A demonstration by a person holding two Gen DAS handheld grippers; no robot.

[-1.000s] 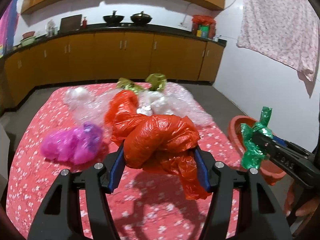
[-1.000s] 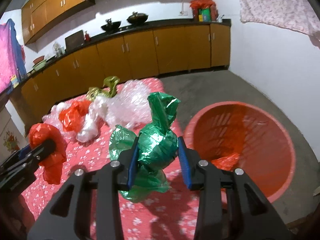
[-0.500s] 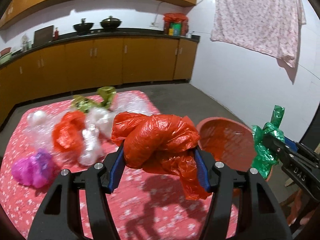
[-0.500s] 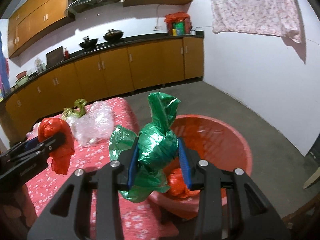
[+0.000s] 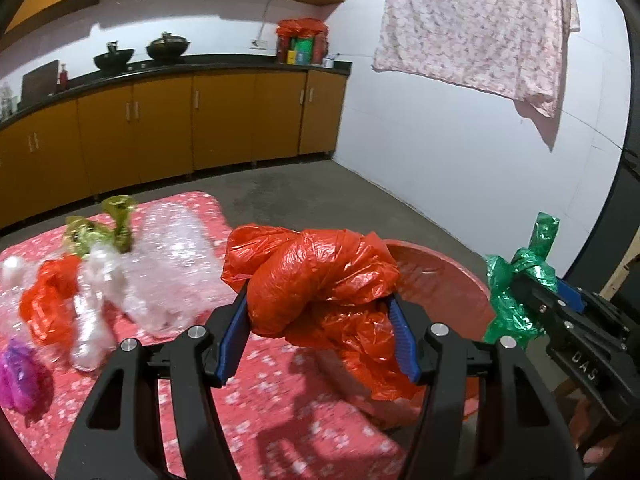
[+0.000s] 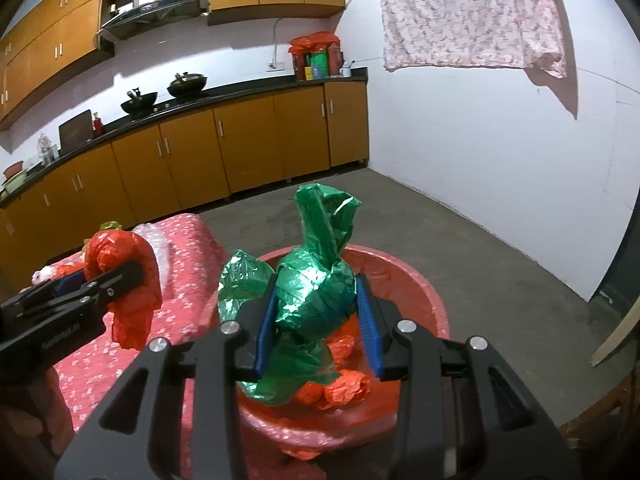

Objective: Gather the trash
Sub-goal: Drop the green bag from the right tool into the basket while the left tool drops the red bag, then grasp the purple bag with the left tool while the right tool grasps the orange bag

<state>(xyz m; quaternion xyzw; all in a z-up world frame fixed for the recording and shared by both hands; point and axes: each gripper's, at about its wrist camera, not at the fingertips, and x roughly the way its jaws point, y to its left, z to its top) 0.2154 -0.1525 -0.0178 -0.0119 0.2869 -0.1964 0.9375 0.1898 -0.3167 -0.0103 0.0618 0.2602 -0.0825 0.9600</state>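
My left gripper (image 5: pixel 318 332) is shut on a crumpled red plastic bag (image 5: pixel 316 280) and holds it in the air at the table's right edge, beside the red basin (image 5: pixel 448 280). My right gripper (image 6: pixel 316 320) is shut on a knotted green plastic bag (image 6: pixel 316 288) and holds it over the red basin (image 6: pixel 408 280), which has red bags (image 6: pixel 344 390) inside. The left gripper and its red bag (image 6: pixel 128 264) show at left in the right wrist view. The green bag (image 5: pixel 516 292) shows at right in the left wrist view.
On the red flowered tablecloth (image 5: pixel 280 408) lie clear bubble wrap (image 5: pixel 168 264), a small red bag (image 5: pixel 48 304), a white bag (image 5: pixel 96 312), an olive bag (image 5: pixel 116 220) and a magenta bag (image 5: pixel 20 380). Orange cabinets (image 5: pixel 160 128) line the back wall. A white wall (image 6: pixel 500 160) is to the right.
Both grippers have swung right with their bags, away from the table's middle toward the basin. The green bag now hangs over the basin. Both grips are unchanged.
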